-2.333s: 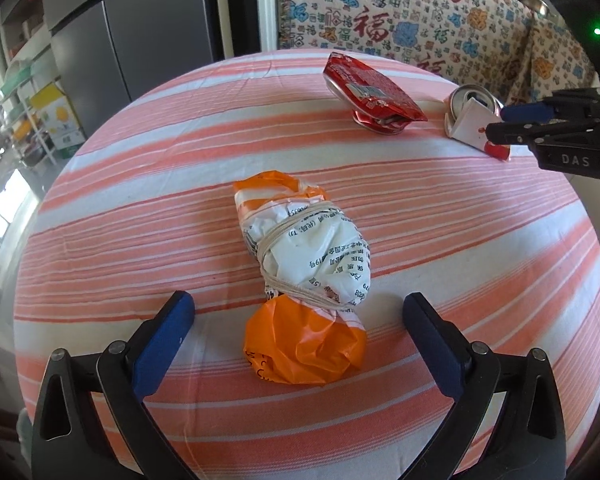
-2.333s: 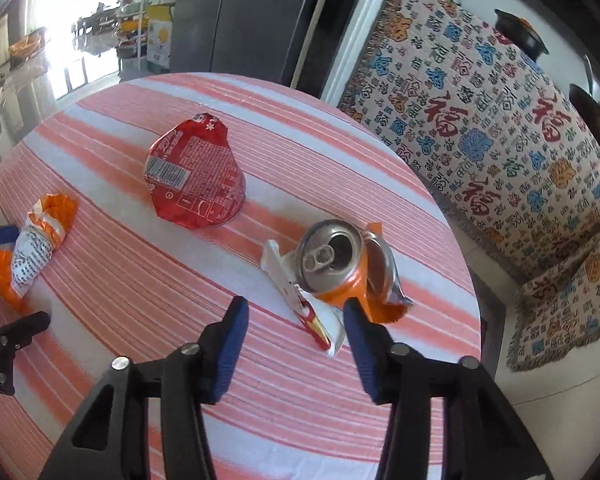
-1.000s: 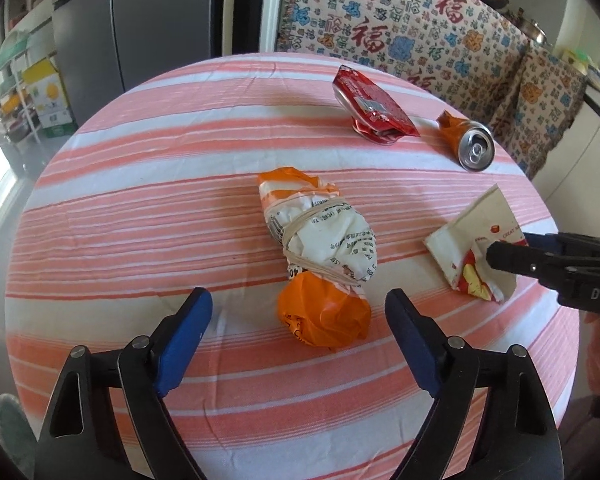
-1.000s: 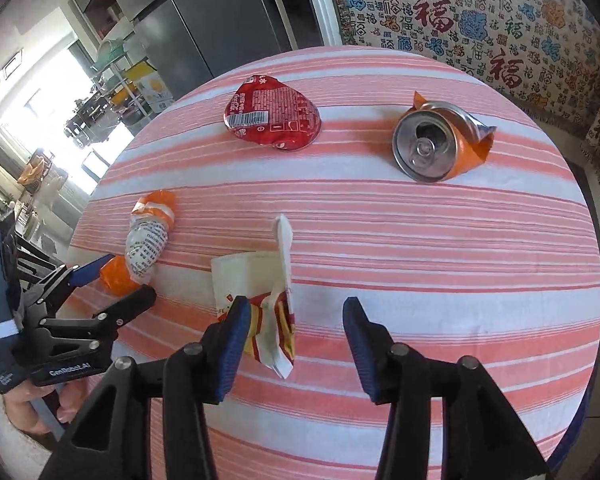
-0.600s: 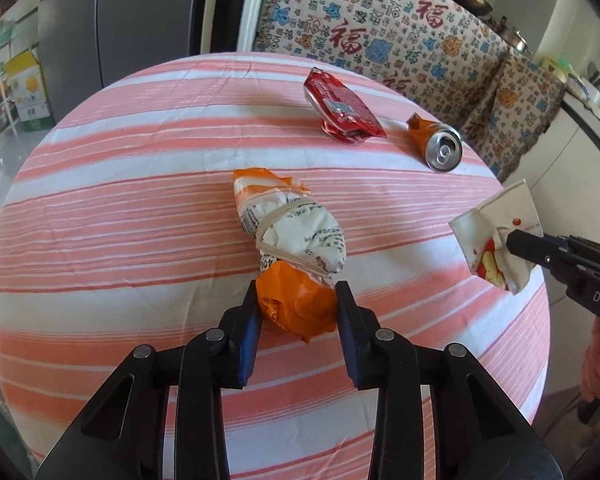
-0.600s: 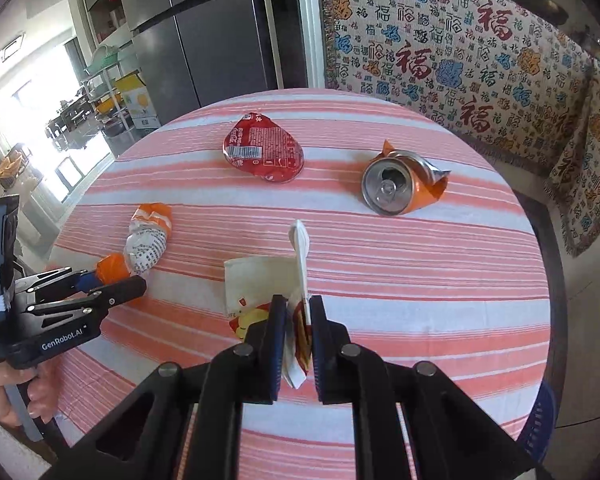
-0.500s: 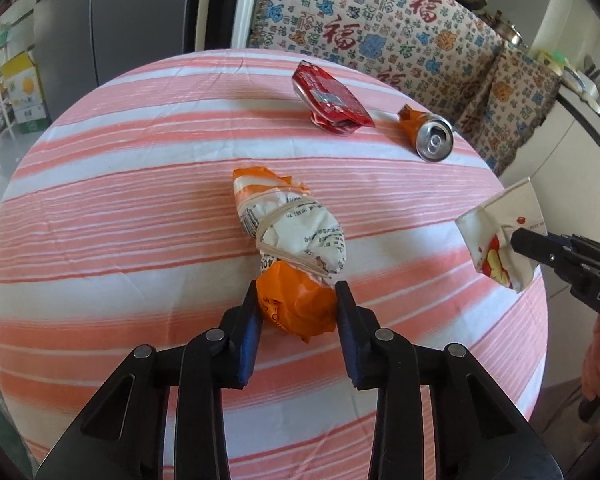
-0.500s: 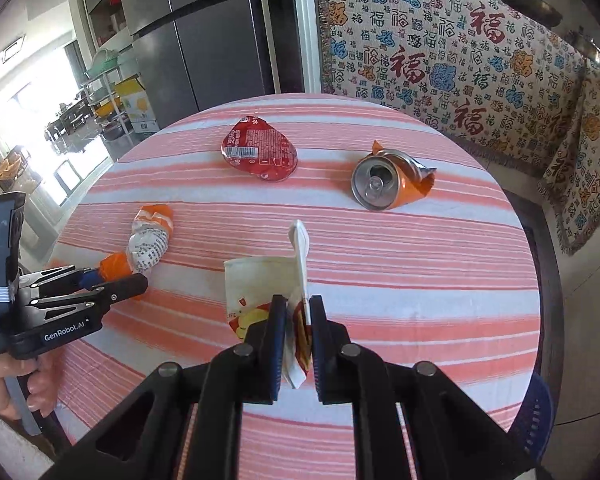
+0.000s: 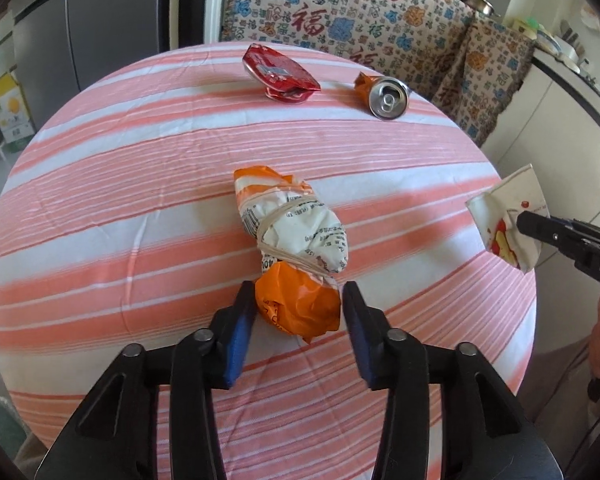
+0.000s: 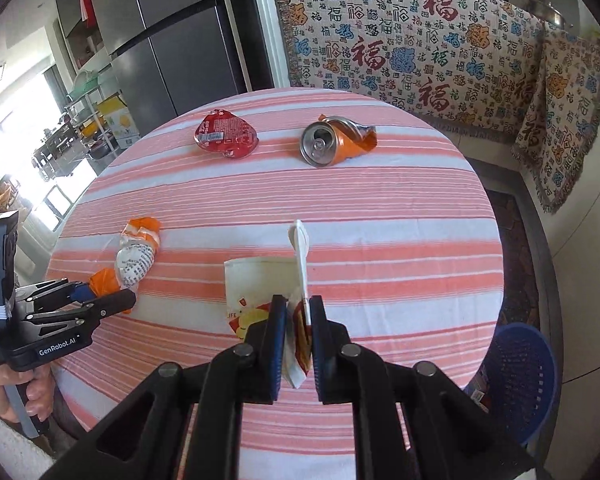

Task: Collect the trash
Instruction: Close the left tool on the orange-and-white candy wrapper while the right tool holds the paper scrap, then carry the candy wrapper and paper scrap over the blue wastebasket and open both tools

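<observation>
Right gripper [image 10: 298, 320] is clamped on the paper wrapper [image 10: 256, 284]. Left gripper [image 9: 298, 312] jaws are opening around the orange bundle [image 9: 296, 240] at frame centre, pads barely touching; lift now and you'll drop it.

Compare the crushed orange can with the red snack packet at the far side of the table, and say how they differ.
The crushed orange can is metal, showing a round silver top with a pull tab; the red snack packet is printed foil with a white barcode label. The can lies on its side with its top facing the camera; the packet lies flattened and crumpled. The can sits right of the packet in the right wrist view. Both rest untouched on the striped tablecloth.
</observation>
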A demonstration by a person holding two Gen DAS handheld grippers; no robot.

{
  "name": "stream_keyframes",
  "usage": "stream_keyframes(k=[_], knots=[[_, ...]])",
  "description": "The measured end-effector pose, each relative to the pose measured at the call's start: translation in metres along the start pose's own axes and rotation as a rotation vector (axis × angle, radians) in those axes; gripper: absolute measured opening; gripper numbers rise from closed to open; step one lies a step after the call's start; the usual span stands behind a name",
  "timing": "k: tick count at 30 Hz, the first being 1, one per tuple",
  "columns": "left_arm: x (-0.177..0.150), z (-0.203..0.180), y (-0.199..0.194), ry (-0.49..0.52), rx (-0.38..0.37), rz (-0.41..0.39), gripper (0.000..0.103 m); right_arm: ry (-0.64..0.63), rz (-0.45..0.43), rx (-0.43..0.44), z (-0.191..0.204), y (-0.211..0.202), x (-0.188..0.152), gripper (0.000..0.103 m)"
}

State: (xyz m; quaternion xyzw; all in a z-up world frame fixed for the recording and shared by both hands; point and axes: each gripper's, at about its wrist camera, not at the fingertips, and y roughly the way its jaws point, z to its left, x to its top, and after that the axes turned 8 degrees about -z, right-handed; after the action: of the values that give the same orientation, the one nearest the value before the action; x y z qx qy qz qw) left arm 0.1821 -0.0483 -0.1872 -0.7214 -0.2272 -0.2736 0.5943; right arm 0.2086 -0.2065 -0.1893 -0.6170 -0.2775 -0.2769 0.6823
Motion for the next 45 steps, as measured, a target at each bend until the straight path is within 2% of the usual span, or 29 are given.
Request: stream_keyframes(k=[2, 4, 7, 9, 10, 11, 15, 21, 25, 31, 38, 45], knots=[[0.004, 0.000, -0.001, 0.003, -0.009, -0.018, 0.077, 0.007, -0.006, -0.002, -0.004, -0.005, -0.004, 0.012], [0.007, -0.002, 0.000, 0.021, 0.005, -0.034, 0.083, 0.016, -0.017, -0.003, -0.008, -0.010, -0.006, 0.012], [0.016, -0.007, 0.009, 0.061, 0.037, -0.012, 0.083, 0.028, -0.021, -0.002, -0.014, -0.013, -0.008, 0.012], [0.019, -0.007, 0.015, 0.069, 0.056, 0.013, 0.077, 0.031, -0.023, -0.004, -0.017, -0.014, -0.007, 0.012], [0.019, -0.005, 0.018, 0.063, 0.038, 0.029, 0.055, 0.032, -0.027, -0.006, -0.019, -0.016, -0.005, 0.012], [0.020, -0.004, 0.021, 0.051, 0.021, 0.046, 0.041, 0.033, -0.031, -0.007, -0.020, -0.018, -0.004, 0.012], [0.020, -0.004, 0.015, 0.044, 0.023, 0.018, 0.038, 0.033, -0.045, -0.015, -0.029, -0.027, 0.001, 0.012], [0.025, -0.029, -0.002, 0.042, -0.046, -0.014, 0.038, 0.050, -0.046, -0.038, -0.048, -0.032, 0.002, 0.012], [0.031, -0.068, -0.008, 0.088, -0.105, -0.024, 0.038, 0.069, -0.044, -0.066, -0.070, -0.036, 0.003, 0.012], [0.044, -0.148, -0.003, 0.158, -0.210, -0.036, 0.038, 0.118, -0.053, -0.157, -0.128, -0.063, 0.004, 0.012], [0.052, -0.257, 0.026, 0.241, -0.331, -0.010, 0.038, 0.192, -0.029, -0.294, -0.210, -0.092, -0.009, 0.012], [0.040, -0.338, 0.074, 0.282, -0.396, 0.059, 0.038, 0.289, 0.017, -0.407, -0.287, -0.089, -0.036, 0.012]])
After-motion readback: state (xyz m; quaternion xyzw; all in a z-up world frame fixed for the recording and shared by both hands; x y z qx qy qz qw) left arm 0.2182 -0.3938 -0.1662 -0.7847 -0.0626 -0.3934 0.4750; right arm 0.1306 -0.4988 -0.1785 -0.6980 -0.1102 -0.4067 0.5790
